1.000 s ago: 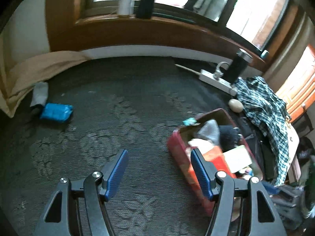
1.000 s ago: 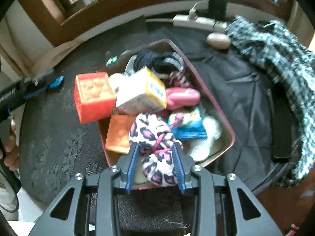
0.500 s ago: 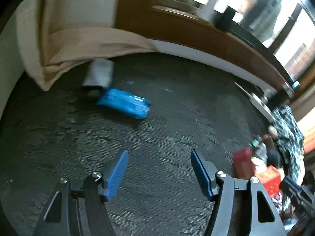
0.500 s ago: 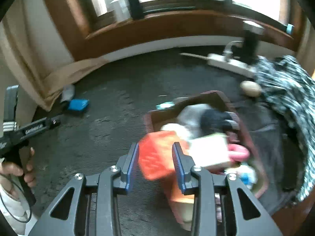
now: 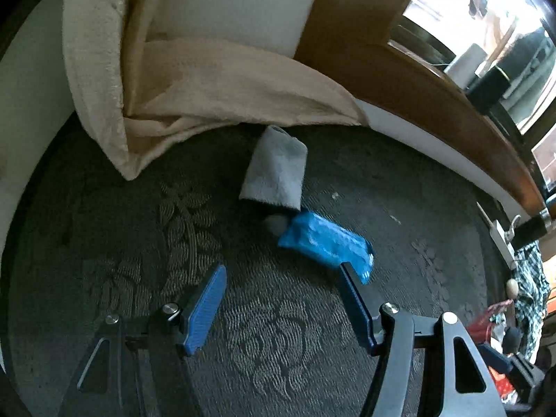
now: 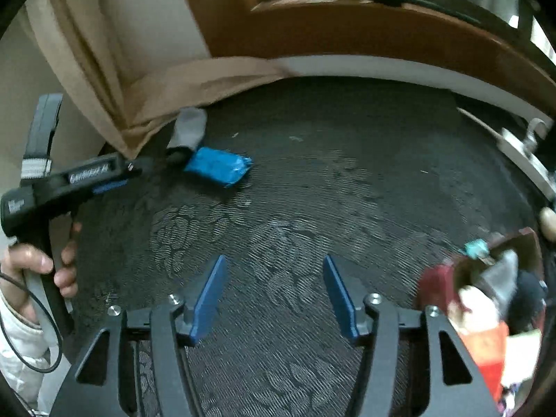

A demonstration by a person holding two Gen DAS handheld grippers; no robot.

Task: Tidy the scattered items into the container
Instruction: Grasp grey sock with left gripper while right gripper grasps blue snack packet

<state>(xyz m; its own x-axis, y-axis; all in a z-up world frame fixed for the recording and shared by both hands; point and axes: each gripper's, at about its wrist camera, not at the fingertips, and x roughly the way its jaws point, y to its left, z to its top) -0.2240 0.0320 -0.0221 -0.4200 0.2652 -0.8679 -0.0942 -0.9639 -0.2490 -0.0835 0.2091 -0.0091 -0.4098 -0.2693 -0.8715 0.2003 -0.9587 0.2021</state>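
Observation:
A blue packet (image 5: 326,243) lies on the dark patterned carpet, with a grey rolled sock (image 5: 276,170) just beyond it. My left gripper (image 5: 281,269) is open and empty, its right fingertip close to the packet's near edge. In the right wrist view the same blue packet (image 6: 219,166) and grey sock (image 6: 189,128) lie far ahead to the left. My right gripper (image 6: 274,260) is open and empty over bare carpet. The red container (image 6: 438,278), full of items, sits at the right edge; it also shows small as a red container (image 5: 486,323) at the far right.
A beige curtain (image 5: 208,83) drapes onto the carpet behind the sock. A wooden window sill (image 6: 382,24) runs along the back wall. A white power strip (image 6: 524,160) and a checked cloth (image 5: 531,278) lie at the right. A person's hand (image 6: 41,264) holds the left gripper's handle.
Both views swung left, away from the container toward the blue packet and sock. The right gripper let go of the leopard-print item and opened wide. The left gripper came up close to the packet.

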